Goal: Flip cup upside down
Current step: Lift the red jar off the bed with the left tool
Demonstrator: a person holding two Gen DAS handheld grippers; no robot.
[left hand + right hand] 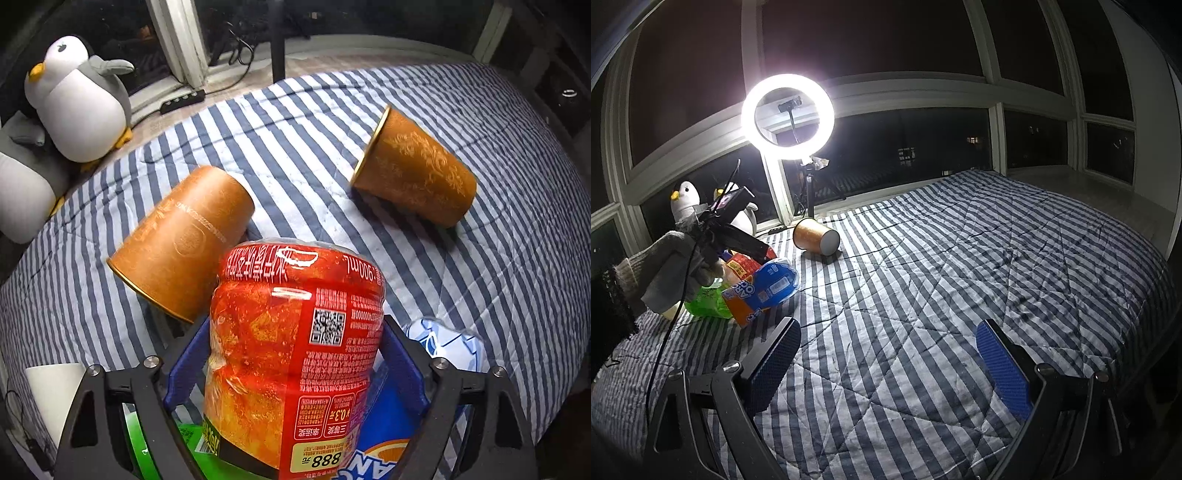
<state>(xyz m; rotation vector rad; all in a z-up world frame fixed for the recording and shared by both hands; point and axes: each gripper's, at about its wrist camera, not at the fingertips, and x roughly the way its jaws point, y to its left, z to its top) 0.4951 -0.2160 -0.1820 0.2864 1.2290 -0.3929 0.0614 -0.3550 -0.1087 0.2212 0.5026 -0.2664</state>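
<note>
My left tool [295, 354] is clamped on a red plastic bottle with a printed label [295, 354], its blue pads pressed against both sides of the bottle's body. The label text reads inverted in the left wrist view. My gloved left hand [676, 266] holds that tool low over the left side of the bed.

My right tool [888, 363] stands apart, blue pads wide, with nothing between them; only the blue-and-white striped quilt [942, 295] lies beneath it.

Two orange-brown paper cups with gold rims lie on their sides on the quilt. The nearer cup [181, 243] lies just beyond the bottle, rim toward the lower left. The farther cup [413, 170] lies well apart to the right, rim toward the left. From the right wrist view only one cup [814, 240] is seen, on its side near the window edge of the bed, white base facing the camera.

Beside the bottle lie a blue-and-orange snack packet [761, 295] and a green plastic item [707, 301], touching each other. A grey-and-white plush penguin [79, 99] sits at the window sill. A lit ring lamp [788, 116] stands behind the bed.
</note>
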